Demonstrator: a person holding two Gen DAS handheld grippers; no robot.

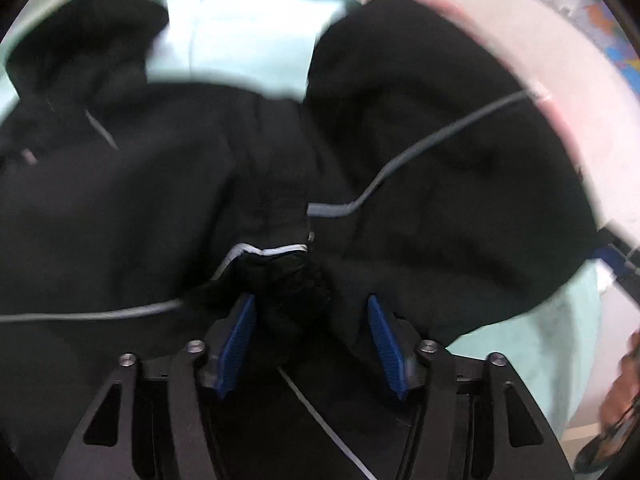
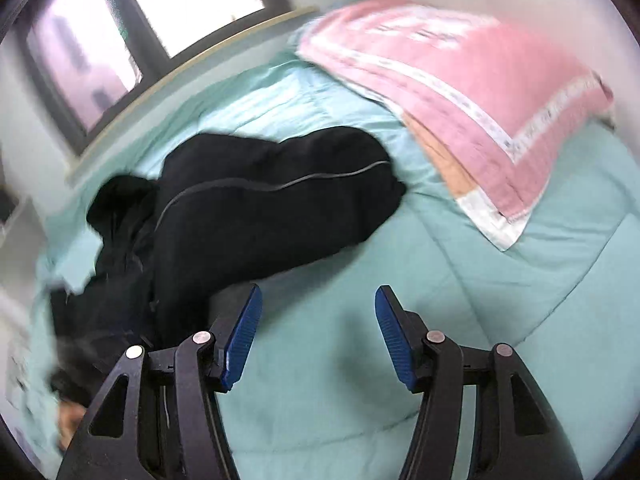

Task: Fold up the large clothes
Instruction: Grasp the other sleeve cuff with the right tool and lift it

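Left wrist: spread jaws straddle a bunched fold of the black jacket (image 1: 280, 168); right jaws gape, jacket beside them.

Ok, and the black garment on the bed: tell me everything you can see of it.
The black garment is large, of soft, thick-looking dark fabric with thin grey piping curving along it. It lies rumpled and bunched on the mint-green bedcover, not yet folded flat, short of the pink pillow. In the left wrist view, the left gripper is open, with a bunched piece of the cloth between its blue pads, unclamped. The right gripper is open over bare cover beside it, apparently not touching it.
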